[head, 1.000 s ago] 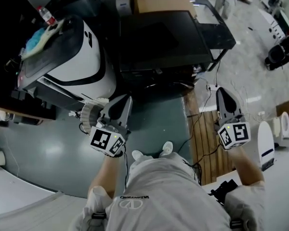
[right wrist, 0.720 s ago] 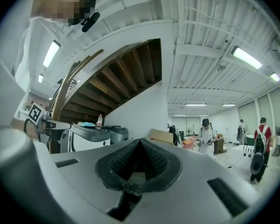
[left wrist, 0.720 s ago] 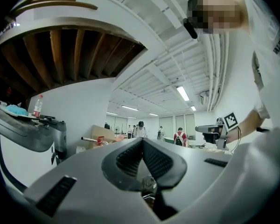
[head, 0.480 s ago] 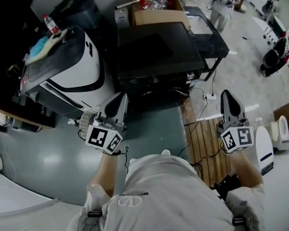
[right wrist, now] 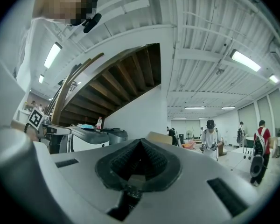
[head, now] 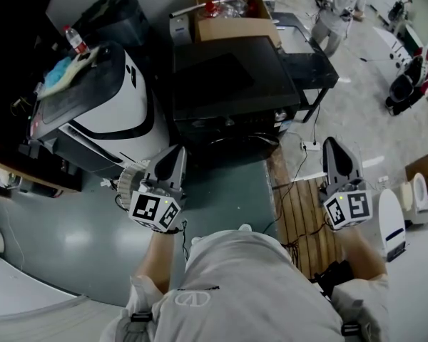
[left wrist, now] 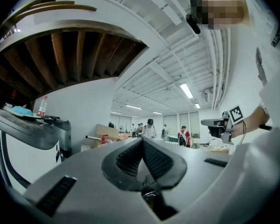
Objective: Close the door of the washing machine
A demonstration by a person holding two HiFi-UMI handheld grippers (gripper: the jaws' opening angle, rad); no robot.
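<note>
The washing machine (head: 121,105) is white with black trim and stands at the left in the head view. On its dark grey lid (head: 71,95) lie a blue cloth (head: 59,68) and a bottle (head: 73,39). The left gripper view has the machine (left wrist: 25,127) at its left edge. My left gripper (head: 177,150) is held level to the right of the machine's front, apart from it, shut and empty. My right gripper (head: 333,142) hangs further right over the wooden slats, also shut and empty. The closed tips fill each gripper view: left gripper (left wrist: 142,140), right gripper (right wrist: 140,141).
A black table (head: 232,77) stands ahead, with a cardboard box (head: 232,16) behind it. Wooden slats (head: 303,216) and cables lie on the floor by my right side. A black bin (head: 118,13) stands behind the machine. A person (head: 337,9) is further back.
The right gripper rose a little after the earliest frame and has held still since. The left gripper has hardly moved. Both stay shut.
</note>
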